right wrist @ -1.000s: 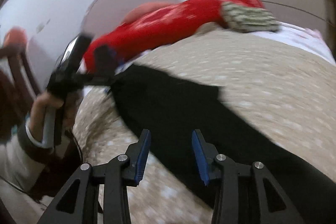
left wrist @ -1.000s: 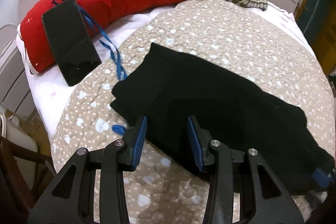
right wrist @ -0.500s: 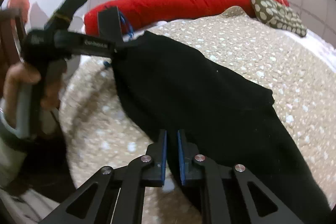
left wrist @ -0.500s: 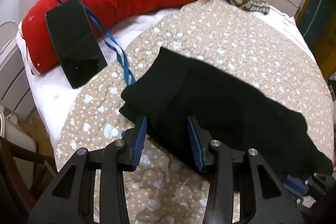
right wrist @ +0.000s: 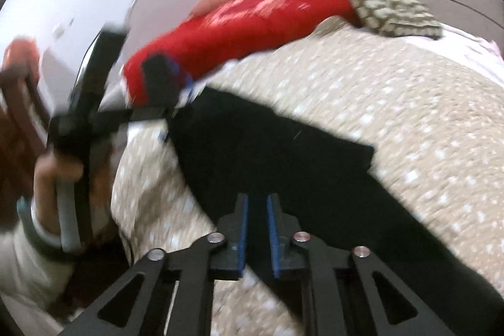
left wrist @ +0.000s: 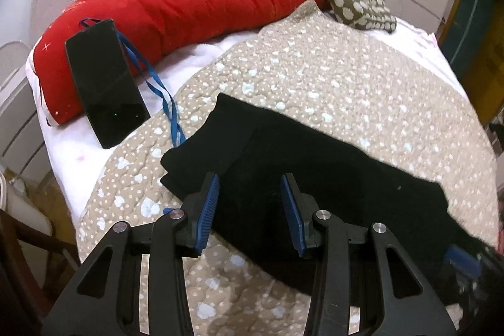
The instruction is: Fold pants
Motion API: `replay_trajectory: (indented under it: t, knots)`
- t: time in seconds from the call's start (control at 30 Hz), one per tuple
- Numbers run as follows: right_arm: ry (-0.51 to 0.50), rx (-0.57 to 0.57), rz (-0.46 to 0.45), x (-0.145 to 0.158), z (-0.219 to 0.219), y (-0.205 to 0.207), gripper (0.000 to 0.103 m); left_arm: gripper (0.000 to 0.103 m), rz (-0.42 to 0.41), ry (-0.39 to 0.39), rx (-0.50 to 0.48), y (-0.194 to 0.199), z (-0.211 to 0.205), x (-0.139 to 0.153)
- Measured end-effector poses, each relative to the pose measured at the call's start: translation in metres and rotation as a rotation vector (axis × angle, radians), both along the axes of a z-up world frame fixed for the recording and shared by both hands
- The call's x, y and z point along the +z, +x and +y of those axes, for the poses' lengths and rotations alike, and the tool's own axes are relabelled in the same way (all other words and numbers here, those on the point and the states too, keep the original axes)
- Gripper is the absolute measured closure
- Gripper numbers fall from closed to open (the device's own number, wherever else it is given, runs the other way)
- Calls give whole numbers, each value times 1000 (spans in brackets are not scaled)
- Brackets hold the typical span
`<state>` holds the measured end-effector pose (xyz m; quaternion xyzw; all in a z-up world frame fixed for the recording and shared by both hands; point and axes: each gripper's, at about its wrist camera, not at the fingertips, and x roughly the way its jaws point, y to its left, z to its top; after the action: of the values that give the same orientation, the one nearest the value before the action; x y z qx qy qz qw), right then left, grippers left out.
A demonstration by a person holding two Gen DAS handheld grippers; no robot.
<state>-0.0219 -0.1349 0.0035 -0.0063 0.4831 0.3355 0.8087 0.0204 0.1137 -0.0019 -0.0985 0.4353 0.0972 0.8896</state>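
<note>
Left wrist view shows the soft black pants [left wrist: 315,178] lying long and flat on the bumpy dotted quilt [left wrist: 346,77], with the left gripper [left wrist: 250,207] wide open over their waist end. The right gripper [right wrist: 257,236] looks nearly closed, pinching dark cloth, though blur makes this unsure. Next, I think, the left should pinch too, then lift.

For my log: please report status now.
Left gripper open over pants. Right gripper shut on pants. Phone and blue strap nearby.
</note>
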Motion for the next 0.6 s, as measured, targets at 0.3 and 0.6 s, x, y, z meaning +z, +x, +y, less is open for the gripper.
replay_trajectory:
  t: [0.3,0.6]
  knots:
    - [-140,-189,33,-40,9,65,87,64,67,23,-49,16,-17,-26]
    - [-79,-224,68,-37,-7,69,87,60,75,55,-44,19,-22,-35]
